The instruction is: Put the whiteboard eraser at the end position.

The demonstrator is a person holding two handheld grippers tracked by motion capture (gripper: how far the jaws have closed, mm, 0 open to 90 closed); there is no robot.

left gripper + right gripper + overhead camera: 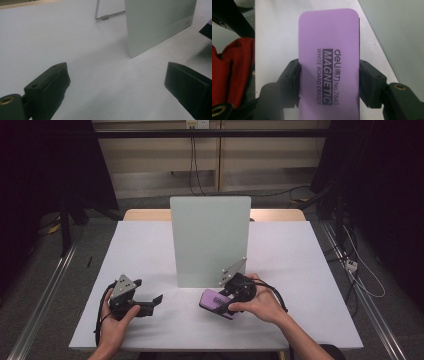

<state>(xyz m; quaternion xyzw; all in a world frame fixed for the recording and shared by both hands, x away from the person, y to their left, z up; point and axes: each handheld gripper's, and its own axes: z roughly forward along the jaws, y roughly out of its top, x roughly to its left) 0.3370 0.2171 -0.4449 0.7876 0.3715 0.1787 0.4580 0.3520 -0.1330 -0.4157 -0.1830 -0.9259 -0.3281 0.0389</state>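
A purple whiteboard eraser (328, 50), printed "MAGNETIC WHITE BOARD ERASER", is clamped by its long sides in my right gripper (329, 82). In the high view that eraser (210, 299) hangs just over the table's front middle, with the right gripper (227, 301) shut on it. A pale whiteboard (210, 240) stands upright on its wire stand right behind it. My left gripper (151, 304) rests at the front left, pointing right. Its jaws stand wide apart around nothing (116, 87), facing the whiteboard (157, 25).
The white table (300, 270) has bare surface on both sides of the board. The board's wire stand leg (105, 17) rests on the table behind it. Something red (232, 72) lies below the table's near edge. Cables run across the floor at the right.
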